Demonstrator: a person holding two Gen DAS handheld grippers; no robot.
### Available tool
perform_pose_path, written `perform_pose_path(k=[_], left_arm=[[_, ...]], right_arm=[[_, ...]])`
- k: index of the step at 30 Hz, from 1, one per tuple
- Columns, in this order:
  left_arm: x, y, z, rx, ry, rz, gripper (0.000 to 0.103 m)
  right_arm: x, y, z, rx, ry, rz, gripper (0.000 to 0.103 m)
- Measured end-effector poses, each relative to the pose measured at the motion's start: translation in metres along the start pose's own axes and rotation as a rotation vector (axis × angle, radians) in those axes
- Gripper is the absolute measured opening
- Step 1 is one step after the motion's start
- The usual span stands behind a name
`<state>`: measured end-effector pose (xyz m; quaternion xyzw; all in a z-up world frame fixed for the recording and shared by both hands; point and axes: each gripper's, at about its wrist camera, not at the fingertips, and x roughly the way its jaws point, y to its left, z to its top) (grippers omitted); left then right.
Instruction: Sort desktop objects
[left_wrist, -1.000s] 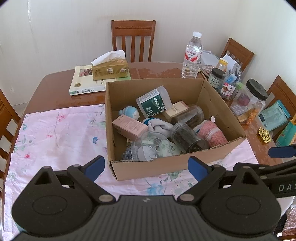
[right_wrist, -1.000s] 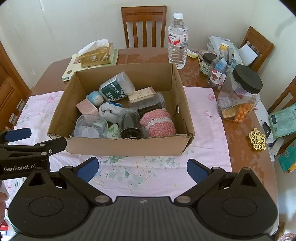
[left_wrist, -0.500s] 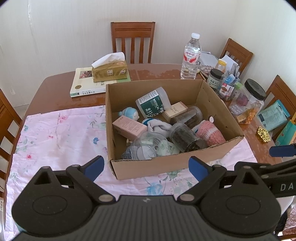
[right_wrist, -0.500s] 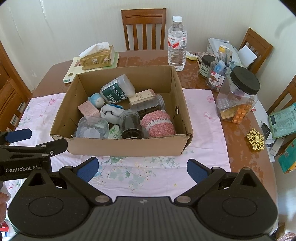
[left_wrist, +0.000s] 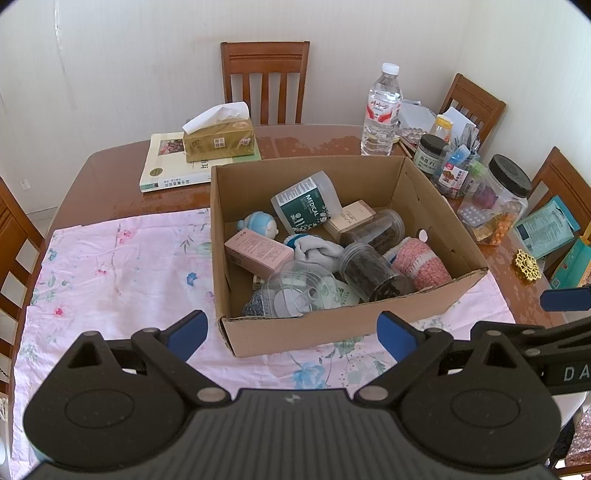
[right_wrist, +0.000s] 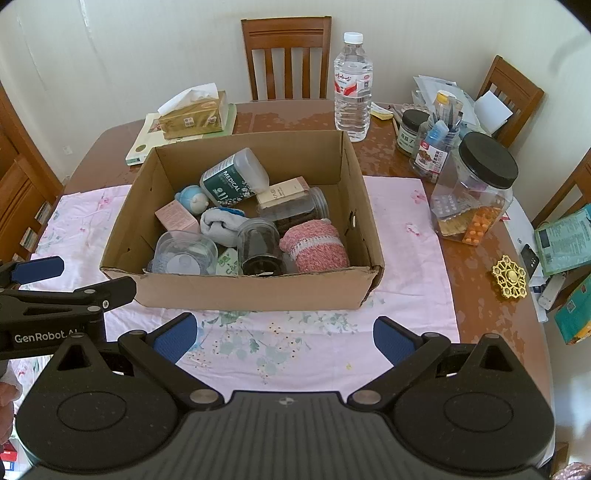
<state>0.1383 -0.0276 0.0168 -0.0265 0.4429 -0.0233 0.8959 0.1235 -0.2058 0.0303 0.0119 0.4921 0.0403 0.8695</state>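
An open cardboard box (left_wrist: 332, 328) (right_wrist: 255, 291) stands on a pink floral cloth (left_wrist: 110, 266) (right_wrist: 402, 258). Inside lie a green medical bottle (left_wrist: 304, 206) (right_wrist: 231, 182), a pink carton (left_wrist: 256, 253), a pink knitted roll (left_wrist: 421, 264) (right_wrist: 316, 249), dark-filled clear jars (left_wrist: 371, 271) (right_wrist: 258, 245), a grey sock (right_wrist: 221, 225), a blue toy (left_wrist: 258, 225) and a clear tub (right_wrist: 183, 253). My left gripper (left_wrist: 291, 332) hovers open before the box's near wall, holding nothing. My right gripper (right_wrist: 282, 338) is open too, above the cloth in front of the box.
A tissue box (left_wrist: 219, 142) rests on a book (left_wrist: 166, 170) at the back left. A water bottle (right_wrist: 352, 88), small jars (right_wrist: 410, 133), a black-lidded pill jar (right_wrist: 476, 192), a gold trinket (right_wrist: 511, 282) and packets (left_wrist: 546, 229) crowd the right side. Wooden chairs (left_wrist: 264, 81) surround the table.
Both grippers have drawn back and up slightly, so the box and table sit a little lower and smaller in view. Both stay open and empty.
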Motion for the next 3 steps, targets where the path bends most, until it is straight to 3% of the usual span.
perform_pose_path(k=[3], left_arm=[[0.0011,0.0007,-0.0005,-0.002,0.002,-0.001,0.098]], right_arm=[[-0.0004,0.0000,0.0000,0.000,0.001,0.002,0.103]])
